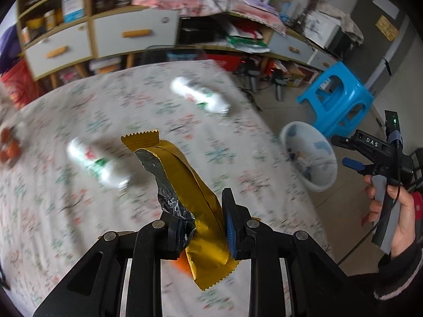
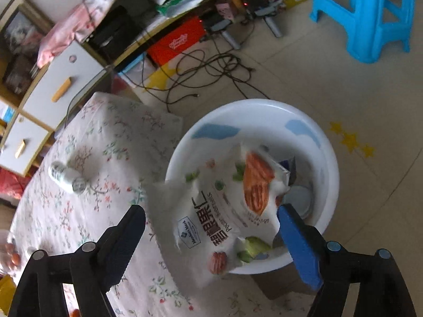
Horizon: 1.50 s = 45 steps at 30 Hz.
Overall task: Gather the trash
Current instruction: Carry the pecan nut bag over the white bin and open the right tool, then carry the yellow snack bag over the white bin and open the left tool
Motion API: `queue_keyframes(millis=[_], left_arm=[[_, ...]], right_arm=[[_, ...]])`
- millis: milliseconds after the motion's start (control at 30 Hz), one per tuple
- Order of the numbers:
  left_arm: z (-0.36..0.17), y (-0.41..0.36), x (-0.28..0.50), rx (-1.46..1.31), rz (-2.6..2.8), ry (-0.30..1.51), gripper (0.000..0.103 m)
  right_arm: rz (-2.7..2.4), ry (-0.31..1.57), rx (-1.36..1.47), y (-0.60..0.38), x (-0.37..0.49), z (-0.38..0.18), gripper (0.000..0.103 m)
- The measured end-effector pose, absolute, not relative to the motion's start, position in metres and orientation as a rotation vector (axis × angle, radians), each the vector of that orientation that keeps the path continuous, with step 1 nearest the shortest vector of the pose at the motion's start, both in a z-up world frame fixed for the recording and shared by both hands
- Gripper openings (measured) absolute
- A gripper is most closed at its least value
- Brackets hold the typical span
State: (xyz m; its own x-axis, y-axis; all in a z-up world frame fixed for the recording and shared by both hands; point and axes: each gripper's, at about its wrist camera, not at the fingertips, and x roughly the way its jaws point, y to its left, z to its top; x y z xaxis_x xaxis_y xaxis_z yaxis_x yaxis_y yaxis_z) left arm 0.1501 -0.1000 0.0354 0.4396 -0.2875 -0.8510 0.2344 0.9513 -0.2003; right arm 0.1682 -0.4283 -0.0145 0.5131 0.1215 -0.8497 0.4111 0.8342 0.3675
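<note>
Left gripper (image 1: pixel 201 229) pinches our crinkled yellow foil wrapper (image 1: pixel 185 179); right gripper (image 2: pixel 211 227), spread wide, is dropping a white nut bag (image 2: pixel 224 206) into the white plastic basin (image 2: pixel 264 111). Next we carry the wrapper over that basin.

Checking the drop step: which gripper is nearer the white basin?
Right. The right gripper hangs open just over the white basin, a white snack bag between its jaws. The left gripper, shut on the yellow wrapper, is over the table.

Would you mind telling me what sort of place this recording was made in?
Most likely a lived-in home room: a table under a floral tablecloth, cluttered wooden shelving with white drawers, a blue plastic stool and a white basin of trash on the tiled floor.
</note>
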Motion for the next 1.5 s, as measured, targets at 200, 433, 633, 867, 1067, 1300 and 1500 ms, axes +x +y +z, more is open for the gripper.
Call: queue_keyframes(millis=[200, 433, 633, 867, 1067, 1300, 1500], left_arm=[[0.027, -0.169, 0.169, -0.013, -0.407, 1.072, 0.026], [0.011, -0.238, 0.184, 0.023, -0.494, 1.08, 0.026], [-0.004, -0.284, 0.192, 0.024, -0.552, 1.105, 0.027], [-0.008, -0.312, 0.197, 0.012, -0.597, 1.086, 0.027], [-0.003, -0.319, 0.195, 0.037, -0.6, 1.04, 0.028], [-0.006, -0.313, 0.202, 0.016, -0.583, 1.071, 0.082], [0.0, -0.296, 0.186, 0.099, -0.541, 1.057, 0.085]], right_arm=[[-0.169, 1.019, 0.632, -0.451, 0.158, -0.012, 0.087], [-0.22, 1.012, 0.574, -0.479, 0.133, -0.007, 0.087], [-0.254, 1.011, 0.555, -0.502, 0.113, -0.009, 0.087], [-0.274, 1.011, 0.587, -0.523, 0.1, -0.013, 0.088], [-0.268, 1.001, 0.597, -0.527, 0.098, -0.011, 0.089], [-0.269, 0.992, 0.609, -0.527, 0.096, -0.009, 0.091], [-0.269, 0.984, 0.636, -0.526, 0.097, -0.005, 0.092]])
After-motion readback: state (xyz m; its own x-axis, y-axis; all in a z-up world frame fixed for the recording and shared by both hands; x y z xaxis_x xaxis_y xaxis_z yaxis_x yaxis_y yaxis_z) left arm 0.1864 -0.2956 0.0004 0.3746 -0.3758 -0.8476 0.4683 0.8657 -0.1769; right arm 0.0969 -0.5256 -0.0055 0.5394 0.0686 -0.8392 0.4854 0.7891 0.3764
